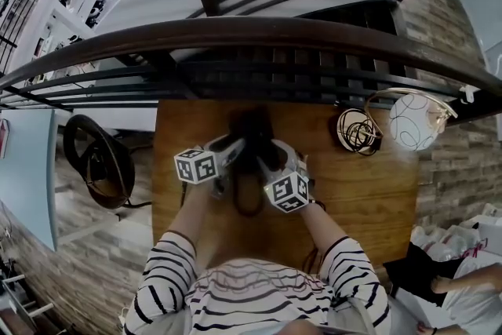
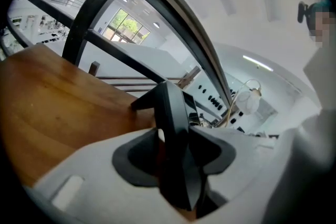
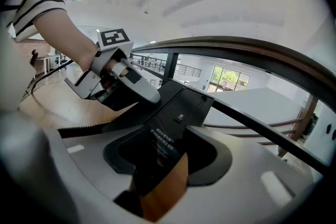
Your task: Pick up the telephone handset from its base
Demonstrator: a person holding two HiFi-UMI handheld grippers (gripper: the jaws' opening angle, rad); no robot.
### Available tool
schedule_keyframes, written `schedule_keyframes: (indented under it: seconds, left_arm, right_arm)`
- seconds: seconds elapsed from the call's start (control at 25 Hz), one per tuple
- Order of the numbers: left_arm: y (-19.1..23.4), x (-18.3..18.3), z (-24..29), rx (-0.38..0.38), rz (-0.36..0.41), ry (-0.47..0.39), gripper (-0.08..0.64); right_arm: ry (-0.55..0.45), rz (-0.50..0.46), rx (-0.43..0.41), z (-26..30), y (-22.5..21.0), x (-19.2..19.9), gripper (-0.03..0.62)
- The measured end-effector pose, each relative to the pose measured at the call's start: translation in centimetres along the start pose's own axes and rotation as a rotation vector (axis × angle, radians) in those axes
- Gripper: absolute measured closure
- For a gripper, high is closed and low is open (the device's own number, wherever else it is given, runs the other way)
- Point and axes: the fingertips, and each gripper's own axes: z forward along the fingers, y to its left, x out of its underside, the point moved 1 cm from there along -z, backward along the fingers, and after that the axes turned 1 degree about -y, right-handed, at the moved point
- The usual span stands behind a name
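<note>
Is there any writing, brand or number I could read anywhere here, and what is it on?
Black telephone, in the jaws of the right gripper: lines of white print, too small and blurred to read.
Marker cube on the left gripper: a black-and-white square pattern, no words.
No other text shows.

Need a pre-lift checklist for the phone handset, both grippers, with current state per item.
1. Is the left gripper shut on the black phone? ok.
2. Is the right gripper shut on the same black phone? ok.
3. Is the grip on the handset rather than the base? cannot tell; only one dark body can be made out.
4. Is the phone clear of the table? cannot tell.
5. Are the lamp and coiled cable, at the table's far right corner, apart from both grippers? ok.
</note>
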Motion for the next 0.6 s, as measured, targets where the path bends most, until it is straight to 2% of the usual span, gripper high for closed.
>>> schedule_keyframes:
  seconds: [0.24, 0.32, 0.6]
  left_arm:
    - [0.1, 0.0, -0.2, 0.003, -0.071, 0.057, 0.415]
    - [-0.4, 0.0, -0.4, 0.015, -0.092, 0.062, 0.463]
    - [-1.1, -0.1, -1.0, 0.046, -0.113, 0.067, 0.481]
  right_arm:
    - [0.013, 0.002, 0.006, 0.3, 0.1, -0.1, 0.400]
    - [0.017, 0.005, 0.005, 0.2, 0.0, -0.1, 0.399]
    - [0.026, 0.017, 0.006, 0.1, 0.1, -0.2, 0.399]
